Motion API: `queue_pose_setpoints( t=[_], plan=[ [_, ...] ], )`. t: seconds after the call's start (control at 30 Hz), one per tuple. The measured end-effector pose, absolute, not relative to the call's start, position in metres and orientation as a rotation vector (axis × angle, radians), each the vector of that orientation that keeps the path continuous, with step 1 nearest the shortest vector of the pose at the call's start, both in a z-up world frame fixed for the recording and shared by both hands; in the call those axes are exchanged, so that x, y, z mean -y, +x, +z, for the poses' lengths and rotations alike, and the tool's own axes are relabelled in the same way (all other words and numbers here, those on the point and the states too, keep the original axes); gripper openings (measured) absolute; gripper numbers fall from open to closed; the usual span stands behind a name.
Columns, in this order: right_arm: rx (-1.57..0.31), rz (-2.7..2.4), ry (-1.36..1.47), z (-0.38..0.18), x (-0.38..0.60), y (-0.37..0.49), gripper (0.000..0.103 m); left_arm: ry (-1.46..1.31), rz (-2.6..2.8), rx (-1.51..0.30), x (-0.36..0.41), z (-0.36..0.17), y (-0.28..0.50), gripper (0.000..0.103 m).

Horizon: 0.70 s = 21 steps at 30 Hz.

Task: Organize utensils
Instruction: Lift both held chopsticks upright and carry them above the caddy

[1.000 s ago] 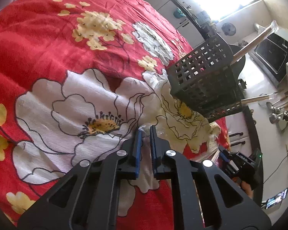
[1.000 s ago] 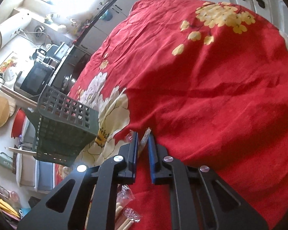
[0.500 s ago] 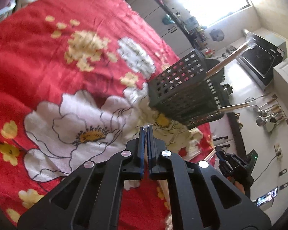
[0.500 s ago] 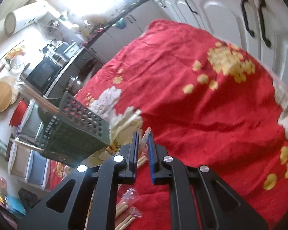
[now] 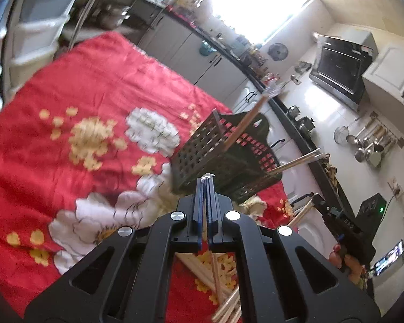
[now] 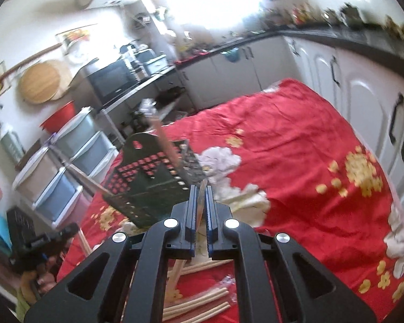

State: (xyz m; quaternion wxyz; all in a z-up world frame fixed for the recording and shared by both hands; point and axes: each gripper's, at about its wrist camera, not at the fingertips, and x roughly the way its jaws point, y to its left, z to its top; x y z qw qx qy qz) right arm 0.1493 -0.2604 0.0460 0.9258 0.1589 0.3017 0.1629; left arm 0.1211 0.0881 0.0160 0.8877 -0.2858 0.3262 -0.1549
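Both grippers are pinched shut on something thin: left gripper (image 5: 207, 179) on a clear wrapper tip (image 5: 206, 175), right gripper (image 6: 201, 188) on a wrapped stick (image 6: 202, 192). Probably light, stiff, crinkly-slippery, so grab mid-shaft. Both ends point toward the black basket (image 5: 202, 148) ahead; loose sticks (image 6: 196, 305) lie crosswise underneath.

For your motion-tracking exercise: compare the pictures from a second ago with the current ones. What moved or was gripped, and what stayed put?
Both grippers rose away from the red cloth. The left gripper closed tight on a clear-wrapped stick; the right gripper stayed shut on its wrapped stick. The black basket kept its place with its sticks in it, and loose sticks remain on the cloth.
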Motion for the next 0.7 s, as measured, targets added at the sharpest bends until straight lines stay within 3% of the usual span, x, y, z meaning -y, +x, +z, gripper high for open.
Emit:
queue_pose_setpoints(
  t=[0.7],
  plan=[
    [-0.537,0.493,0.141,0.085,0.194,0.134,0.005,-0.422,-0.419,-0.565,-0.038,0.078,0.128,0.000]
  ],
)
